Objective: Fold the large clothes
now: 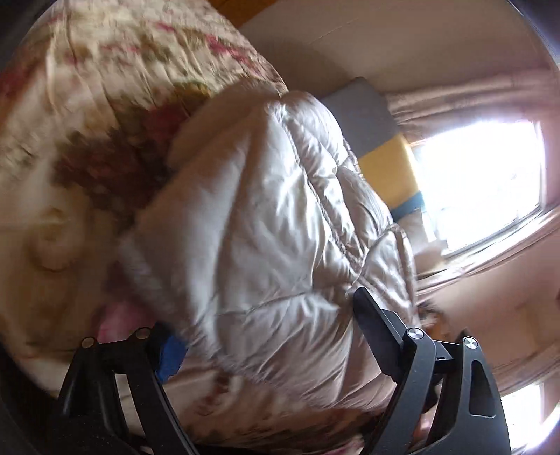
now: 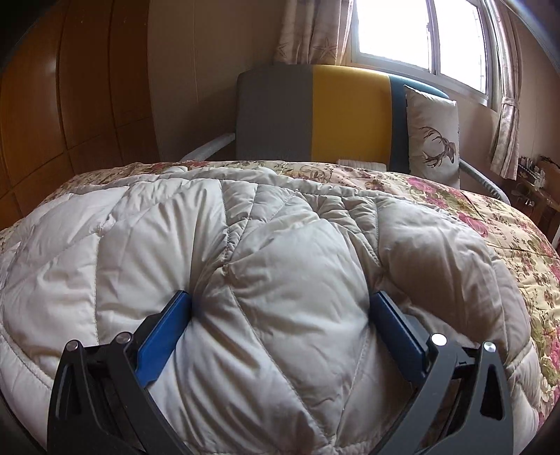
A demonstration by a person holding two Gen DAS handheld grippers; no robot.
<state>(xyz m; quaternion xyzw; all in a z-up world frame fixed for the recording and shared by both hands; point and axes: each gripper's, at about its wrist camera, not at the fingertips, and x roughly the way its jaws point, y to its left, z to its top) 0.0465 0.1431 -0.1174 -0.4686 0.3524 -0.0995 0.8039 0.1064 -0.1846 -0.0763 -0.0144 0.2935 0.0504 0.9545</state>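
A cream quilted puffer jacket [image 2: 280, 245] lies spread on a bed with a floral bedspread [image 2: 507, 252]. In the right wrist view my right gripper [image 2: 281, 297] stands wide, and its blue pads [image 2: 164, 332] dig into a puffy fold that bulges between them. The left wrist view is blurred and tilted. There the jacket [image 1: 266, 196] fills the gap of my left gripper [image 1: 267, 320]. Its left blue pad [image 1: 171, 357] is half buried under the fabric, and the right finger [image 1: 371, 315] lies against the jacket's edge.
A headboard [image 2: 343, 119] in grey, yellow and blue stands behind the bed, with a deer-print pillow [image 2: 434, 136] at its right end. Wooden wardrobe doors [image 2: 70, 105] are on the left. A bright window [image 2: 420, 31] with curtains is at the back right.
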